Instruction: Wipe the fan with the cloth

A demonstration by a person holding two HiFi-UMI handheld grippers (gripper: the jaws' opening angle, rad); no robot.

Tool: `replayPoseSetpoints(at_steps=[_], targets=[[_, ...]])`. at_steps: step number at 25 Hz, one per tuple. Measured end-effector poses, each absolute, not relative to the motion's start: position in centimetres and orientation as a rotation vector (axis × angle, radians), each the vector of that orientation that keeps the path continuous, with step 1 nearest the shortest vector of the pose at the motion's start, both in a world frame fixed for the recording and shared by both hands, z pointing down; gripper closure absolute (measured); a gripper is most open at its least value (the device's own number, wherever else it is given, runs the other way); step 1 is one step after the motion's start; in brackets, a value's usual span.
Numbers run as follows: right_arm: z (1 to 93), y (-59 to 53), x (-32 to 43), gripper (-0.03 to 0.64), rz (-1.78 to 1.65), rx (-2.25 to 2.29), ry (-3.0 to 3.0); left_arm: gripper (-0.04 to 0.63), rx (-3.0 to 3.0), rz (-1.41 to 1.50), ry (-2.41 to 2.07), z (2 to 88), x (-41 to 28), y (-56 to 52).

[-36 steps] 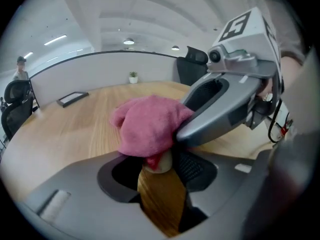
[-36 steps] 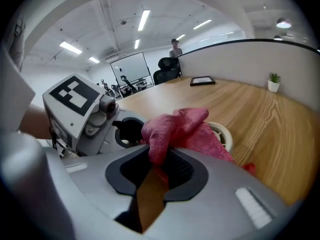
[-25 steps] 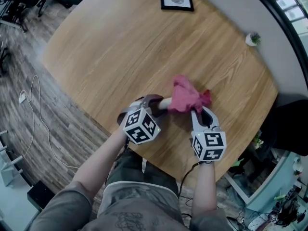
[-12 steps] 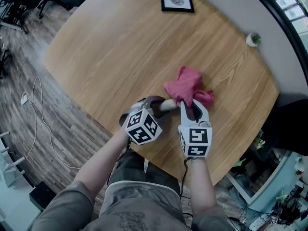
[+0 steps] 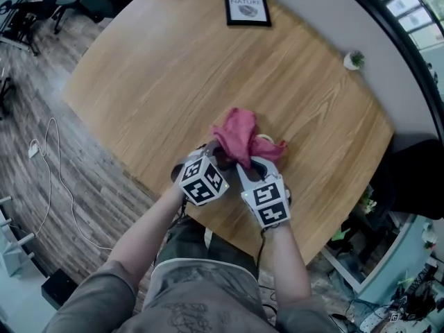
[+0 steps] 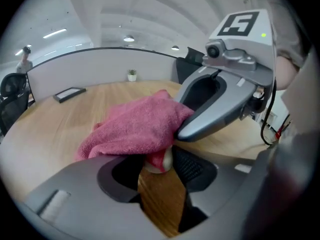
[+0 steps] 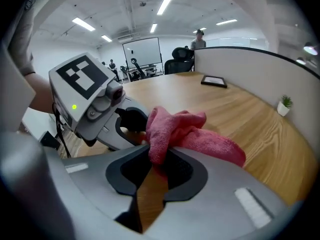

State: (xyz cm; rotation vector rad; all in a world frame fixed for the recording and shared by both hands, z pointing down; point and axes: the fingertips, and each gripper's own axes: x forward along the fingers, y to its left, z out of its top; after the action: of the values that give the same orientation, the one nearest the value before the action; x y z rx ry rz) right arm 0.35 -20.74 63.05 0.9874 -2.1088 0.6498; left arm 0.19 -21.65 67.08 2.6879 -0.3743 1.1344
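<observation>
Seen from the head view, a round wooden counter (image 5: 159,68) carries one pink cloth (image 5: 237,134), one fan, one framed picture (image 5: 247,6) at the far edge and one small potted plant (image 5: 354,60) far right. Two claws, each in one of the person's hands, meet at the cloth near the counter's near edge.

On the left, the left claw (image 5: 214,152) is clamped on the fan (image 6: 160,160). Only the left gripper view shows this: a rounded cream-and-red end sits pinched between the two jaws, with the cloth draped over the rest. In the head view the fan lies almost wholly under the cloth. A pale curved edge peeks out at the cloth's right side, so the fan's long axis seems to run across the picture, from the left claw toward the right, lying low over the counter. Which end is the head cannot be told.

Just to the right, the right claw (image 5: 250,161) is clamped on the cloth. The right gripper view shows a fold bunched between its jaws, and the rest spilling forward and to the right.

Only the head view shows the wood floor with one white cable (image 5: 52,151) at the left. Only the right gripper view shows an office with ceiling lights and a person standing far off (image 7: 199,38).
</observation>
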Motion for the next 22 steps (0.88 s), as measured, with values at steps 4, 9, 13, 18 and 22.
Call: replayPoseSetpoints(at_steps=[4,9,13,18,22], targets=[[62.2,-21.5,2.7,0.537,0.732,1.082,-2.119,0.402,2.676,1.120,-0.362,67.0,0.2,-21.8],[61.7,-22.0,4.4,0.537,0.942,1.227,-2.159,0.402,2.672,1.122,-0.366,67.1,0.2,-21.8],[61.5,-23.2,6.7,0.537,1.064,1.437,-2.125,0.403,2.685,1.133,-0.376,67.2,0.2,-21.8],[60.7,-24.3,9.7,0.535,0.915,1.590,-1.987,0.402,2.652,1.086,-0.358,66.6,-0.1,-22.1],[57.7,-24.3,11.8,0.535,0.918,1.681,-1.987,0.401,2.621,0.990,-0.406,65.5,-0.2,-23.0]])
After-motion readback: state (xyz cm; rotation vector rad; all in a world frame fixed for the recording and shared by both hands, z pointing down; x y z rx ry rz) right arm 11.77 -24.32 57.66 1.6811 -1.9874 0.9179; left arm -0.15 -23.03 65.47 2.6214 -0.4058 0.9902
